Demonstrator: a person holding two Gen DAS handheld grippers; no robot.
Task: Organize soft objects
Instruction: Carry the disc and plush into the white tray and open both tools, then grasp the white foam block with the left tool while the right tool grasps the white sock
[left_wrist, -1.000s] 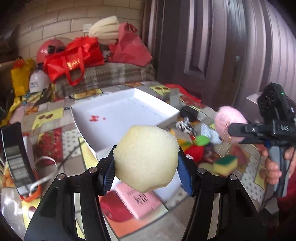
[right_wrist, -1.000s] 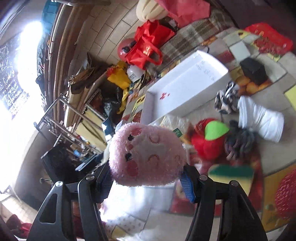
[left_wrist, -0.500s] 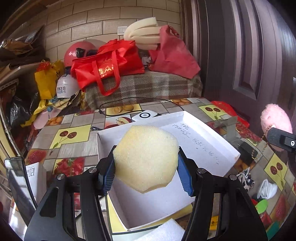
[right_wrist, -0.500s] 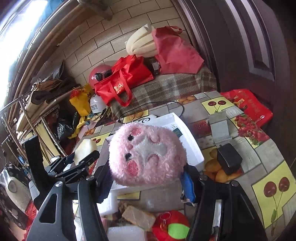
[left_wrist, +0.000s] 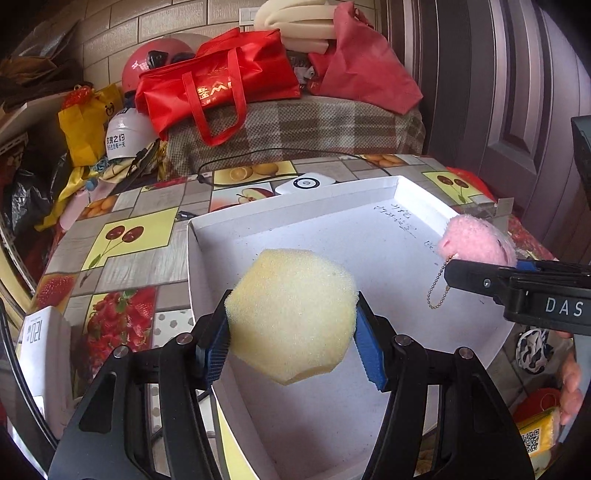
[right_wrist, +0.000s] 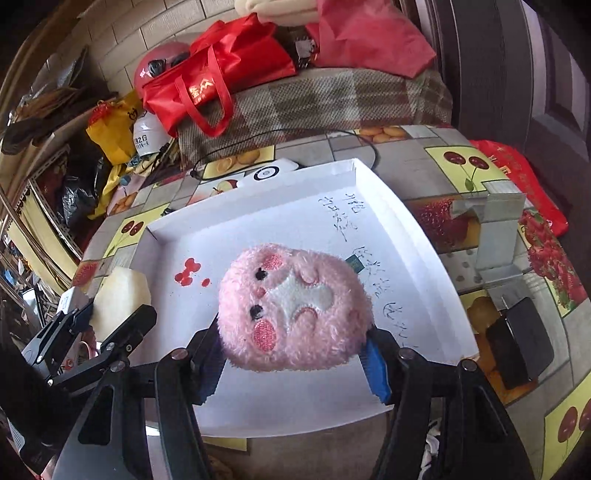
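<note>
White shallow box bare inside; left gripper pinching yellow sponge, right gripper pinching pink plush

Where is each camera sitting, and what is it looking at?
Left wrist: rides the left gripper, looking down past its yellow sponge into the white box; fingers show at right.
Right wrist: rides the right gripper, looking down past its pink plush.
Shared: box, both toys, red bag.
</note>
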